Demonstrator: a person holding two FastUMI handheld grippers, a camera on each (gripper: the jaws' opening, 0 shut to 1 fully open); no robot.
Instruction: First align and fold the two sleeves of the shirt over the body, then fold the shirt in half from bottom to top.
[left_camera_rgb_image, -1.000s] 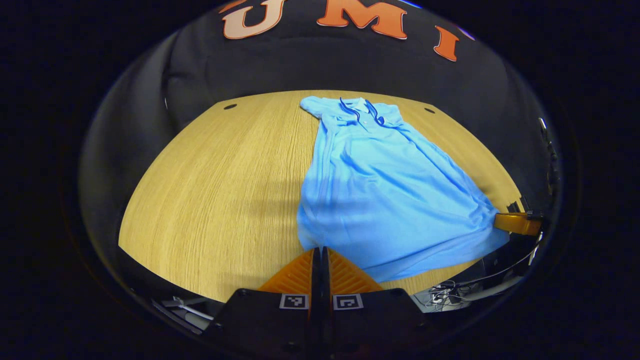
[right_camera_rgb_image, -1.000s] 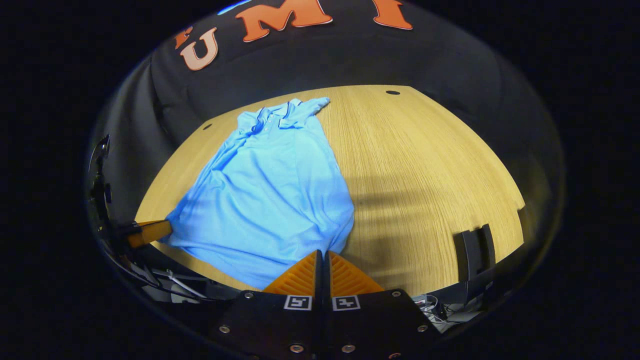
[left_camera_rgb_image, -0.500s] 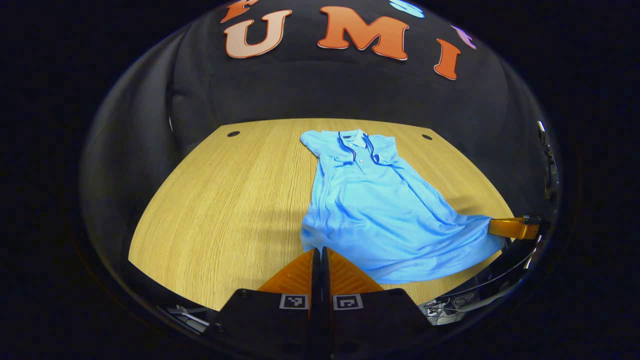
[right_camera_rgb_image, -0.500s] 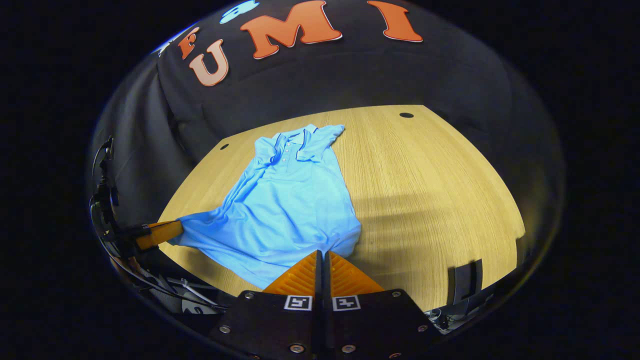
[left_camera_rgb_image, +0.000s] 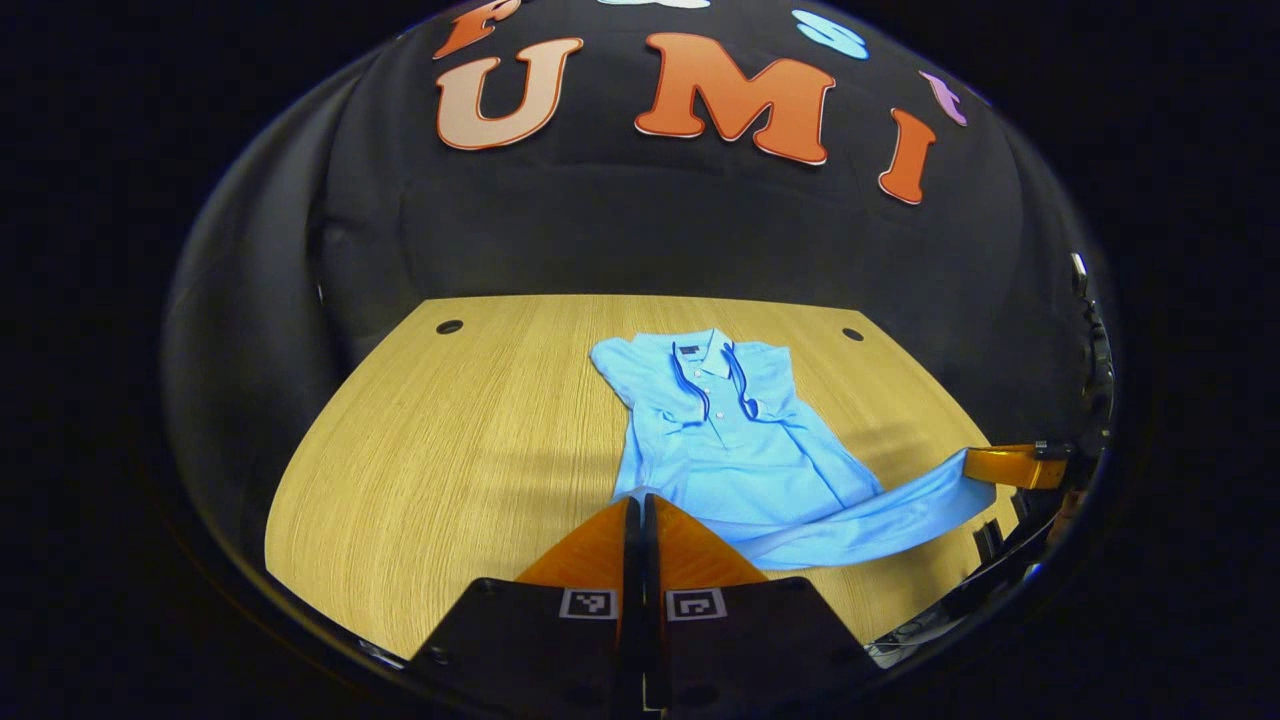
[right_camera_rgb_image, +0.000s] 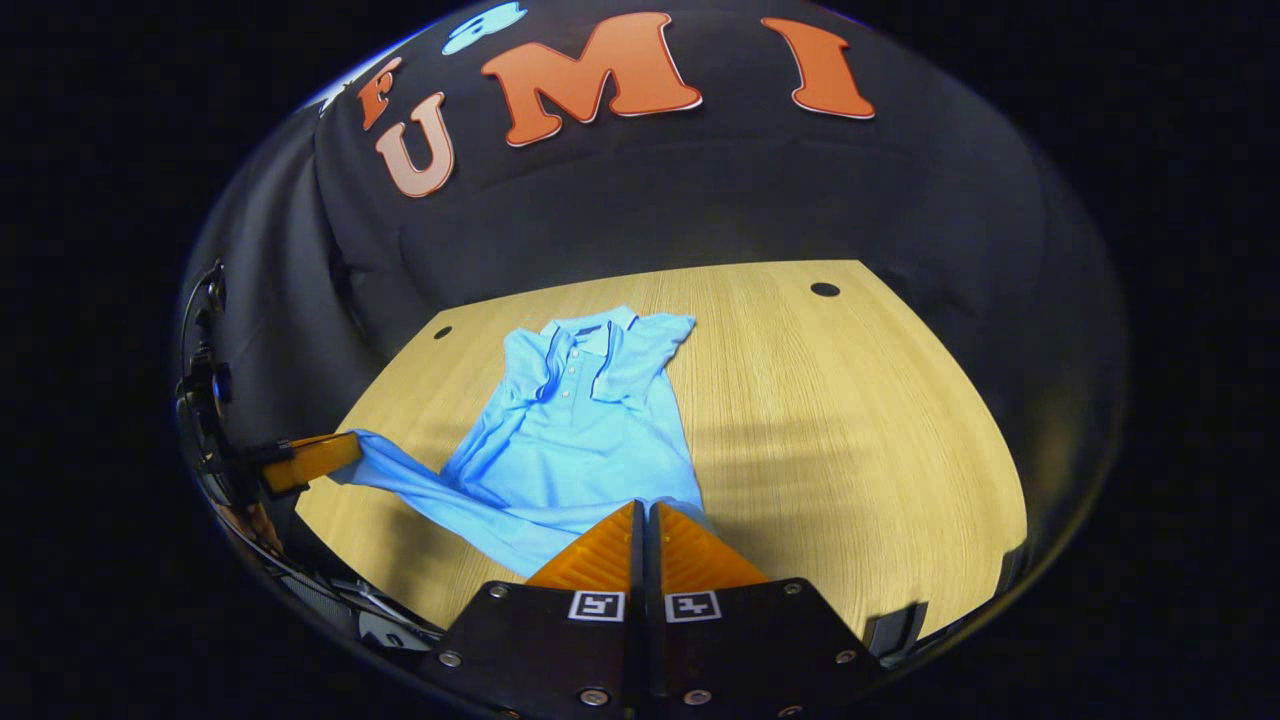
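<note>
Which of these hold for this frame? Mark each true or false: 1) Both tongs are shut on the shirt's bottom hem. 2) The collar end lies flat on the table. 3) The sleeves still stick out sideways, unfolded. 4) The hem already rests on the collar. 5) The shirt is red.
1) True. The left tongs and the right tongs each pinch a bottom corner of the shirt, with the hem hanging between them.
2) True. The collar lies on the wooden table.
3) False. The sleeves are folded in over the body.
4) False. The hem is raised at the near end, well short of the collar.
5) False. It is light blue.
</note>
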